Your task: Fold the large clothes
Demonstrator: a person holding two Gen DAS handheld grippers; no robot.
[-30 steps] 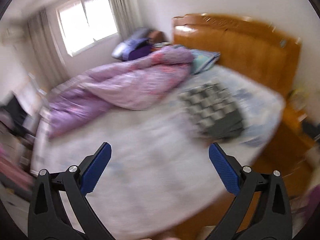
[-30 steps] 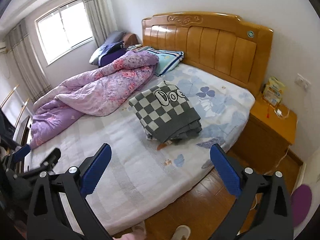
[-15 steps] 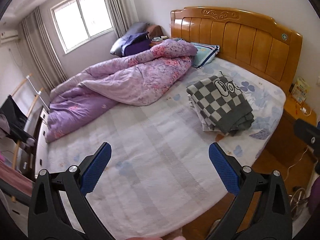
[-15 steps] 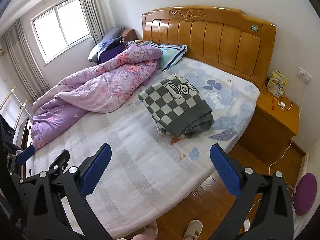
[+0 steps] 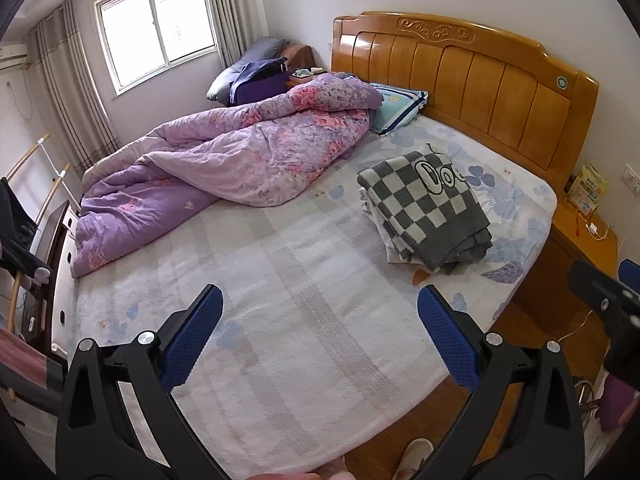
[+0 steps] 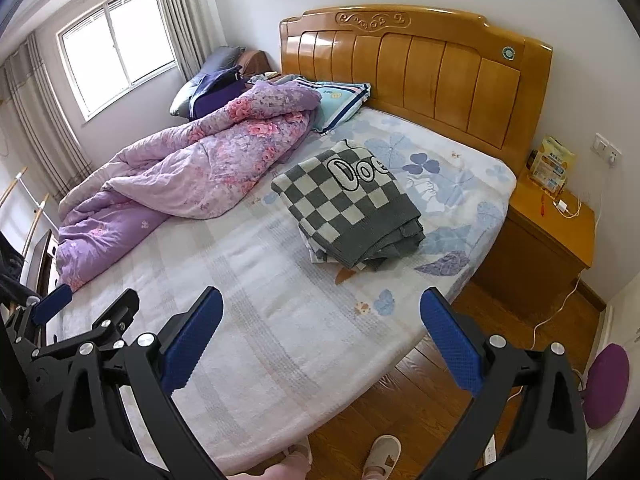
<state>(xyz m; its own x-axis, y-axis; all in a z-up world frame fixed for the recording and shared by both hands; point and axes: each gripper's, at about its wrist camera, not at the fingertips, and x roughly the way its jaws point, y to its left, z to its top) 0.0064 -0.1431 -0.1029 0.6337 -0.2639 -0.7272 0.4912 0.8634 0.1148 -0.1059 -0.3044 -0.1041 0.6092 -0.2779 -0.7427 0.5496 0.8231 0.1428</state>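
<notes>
A folded grey-and-white checkered garment (image 5: 426, 204) lies on top of other folded clothes on the bed's right side, near the headboard; it also shows in the right wrist view (image 6: 352, 204). My left gripper (image 5: 318, 336) is open and empty, held above the bed's near edge, well short of the garment. My right gripper (image 6: 320, 336) is open and empty, also above the near edge. The left gripper shows at the lower left of the right wrist view (image 6: 86, 312), and part of the right gripper shows at the right edge of the left wrist view (image 5: 612, 308).
A rumpled purple floral quilt (image 5: 224, 168) covers the bed's far left. A wooden headboard (image 5: 472, 76) and a blue pillow (image 5: 396, 108) are at the back. A wooden nightstand (image 6: 548, 236) stands to the right. Wooden floor and slippered feet (image 6: 380, 456) are below.
The left wrist view has steadied from blur and swung slightly left. Both grippers have drawn back a little from the bed. The jaws stay open.
</notes>
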